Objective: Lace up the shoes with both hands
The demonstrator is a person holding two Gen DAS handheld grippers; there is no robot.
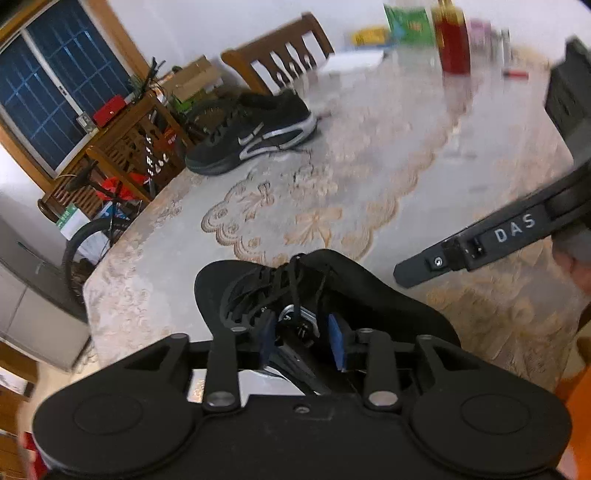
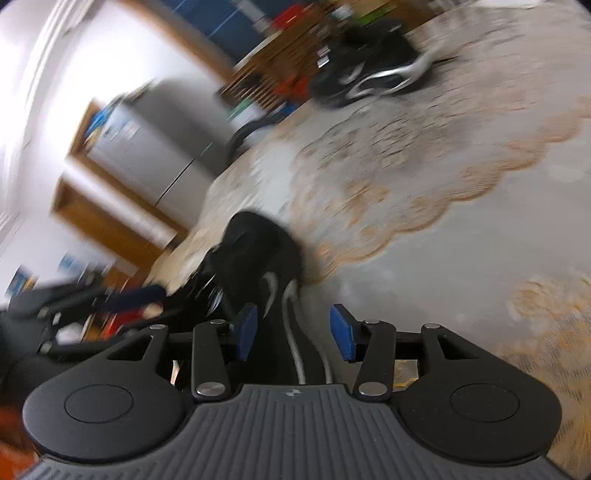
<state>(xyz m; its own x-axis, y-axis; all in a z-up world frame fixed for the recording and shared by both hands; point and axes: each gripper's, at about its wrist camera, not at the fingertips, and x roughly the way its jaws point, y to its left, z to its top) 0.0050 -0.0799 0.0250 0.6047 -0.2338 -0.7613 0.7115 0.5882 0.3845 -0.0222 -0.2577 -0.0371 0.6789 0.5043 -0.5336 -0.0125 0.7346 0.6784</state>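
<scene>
A black sneaker [image 1: 332,288] with loose black laces [image 1: 291,284] lies on the patterned tablecloth just in front of my left gripper [image 1: 304,338]. Its blue pads stand apart on either side of the lace area, holding nothing that I can see. In the right wrist view the same sneaker [image 2: 258,251] lies between the pads of my right gripper [image 2: 293,332], which is open over its side. The right gripper's finger [image 1: 472,247] also shows in the left wrist view, to the right of the shoe. A second black sneaker [image 1: 255,133] with white stripes sits farther back; it is blurred in the right wrist view [image 2: 369,66].
A wooden chair [image 1: 280,59] stands at the table's far edge. A red bottle [image 1: 452,40], a green packet [image 1: 408,22] and small items sit at the back right. A wooden rack [image 1: 129,147] and a bicycle wheel [image 1: 88,236] stand beyond the left edge.
</scene>
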